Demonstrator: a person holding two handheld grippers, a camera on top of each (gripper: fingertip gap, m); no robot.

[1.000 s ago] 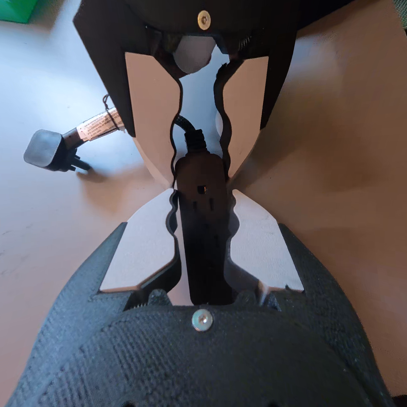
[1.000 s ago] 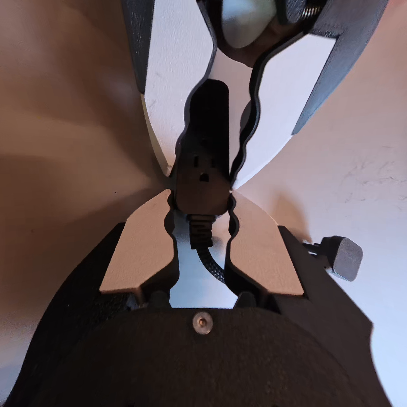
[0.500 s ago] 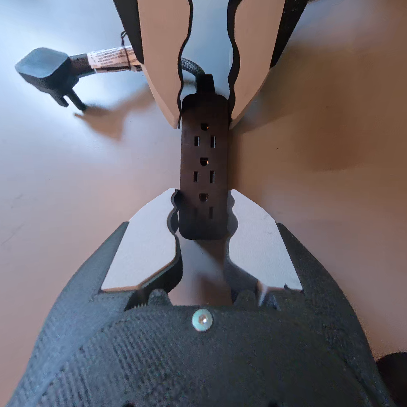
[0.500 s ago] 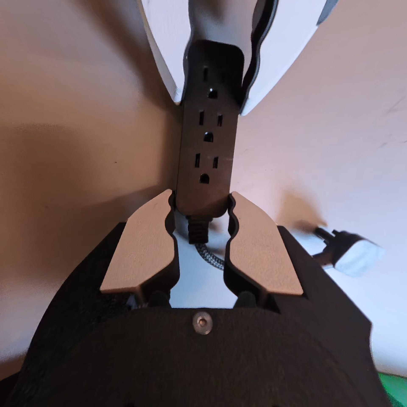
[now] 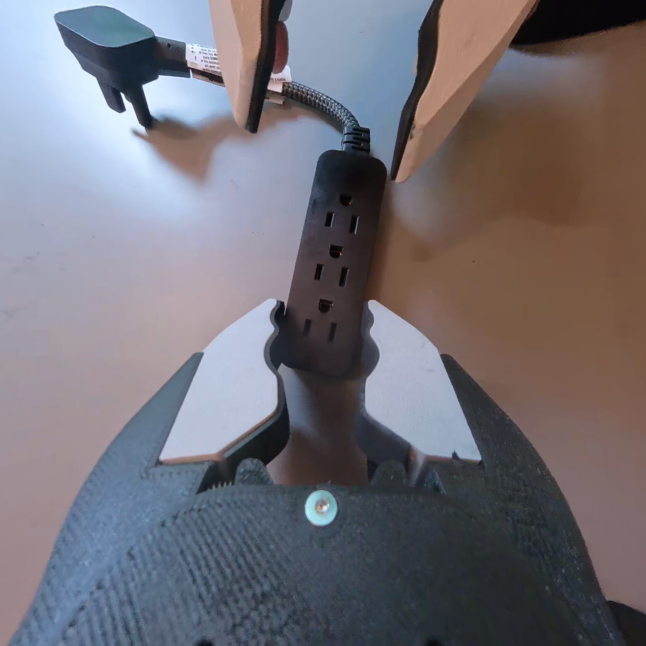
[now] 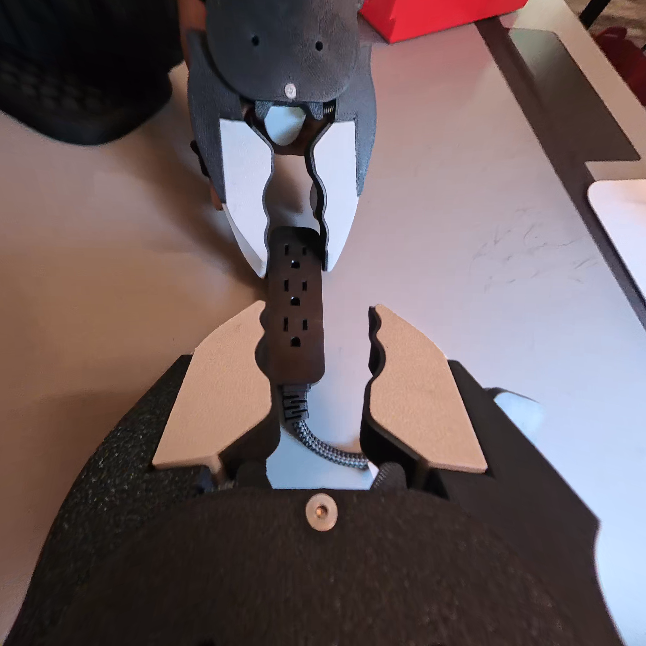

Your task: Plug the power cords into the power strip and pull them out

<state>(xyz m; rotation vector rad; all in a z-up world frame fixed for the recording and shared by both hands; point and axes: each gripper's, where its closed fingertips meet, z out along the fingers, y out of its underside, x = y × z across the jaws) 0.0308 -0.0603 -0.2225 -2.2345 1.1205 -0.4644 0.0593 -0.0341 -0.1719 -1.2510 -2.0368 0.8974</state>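
Power strip in left tongs, right tongs spread

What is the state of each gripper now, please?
Left gripper: closed on the far end of the power strip.
Right gripper: open, jaws around the cord end.

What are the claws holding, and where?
The left claw grips the black power strip by its cordless end. The right claw is open, holding nothing.
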